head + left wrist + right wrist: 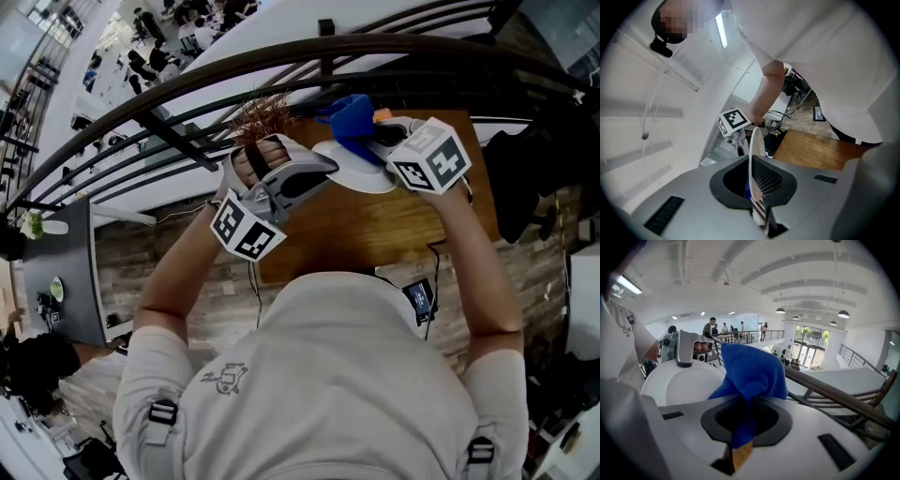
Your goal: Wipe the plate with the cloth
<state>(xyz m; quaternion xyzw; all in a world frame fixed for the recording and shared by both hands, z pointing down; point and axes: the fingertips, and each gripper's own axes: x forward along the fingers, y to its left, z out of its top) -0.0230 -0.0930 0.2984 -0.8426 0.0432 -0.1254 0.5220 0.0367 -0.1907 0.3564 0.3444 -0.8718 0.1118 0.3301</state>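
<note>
**Two firm grips, one on each thing**

Head view: the left tongs (326, 169) are shut on the white plate (361, 175), biting its rim at about 9 o'clock. The plate sits at 12 o'clock in the frame, over the far end of the wooden desk (375, 234). The right tongs (377, 137) come in from the plate's 2 o'clock, clamped on the blue cloth (353, 120), which bunches over the plate's 12 o'clock rim. A dark railing (281, 64) curves past beyond them.

Left gripper view: the plate shows edge-on and upright, pinched between the closed pads and rising towards 12 o'clock. A sliver of blue shows at its 7 o'clock. The desk lies out at 3 o'clock.

Right gripper view: the cloth is squeezed between the jaws and balloons upward at 12 o'clock. The plate's face is at 9 o'clock, and the cloth's lower corner overlaps the plate's 3 o'clock rim. Whether it presses there cannot be told. The left tongs grip the plate's 12 o'clock rim.
</note>
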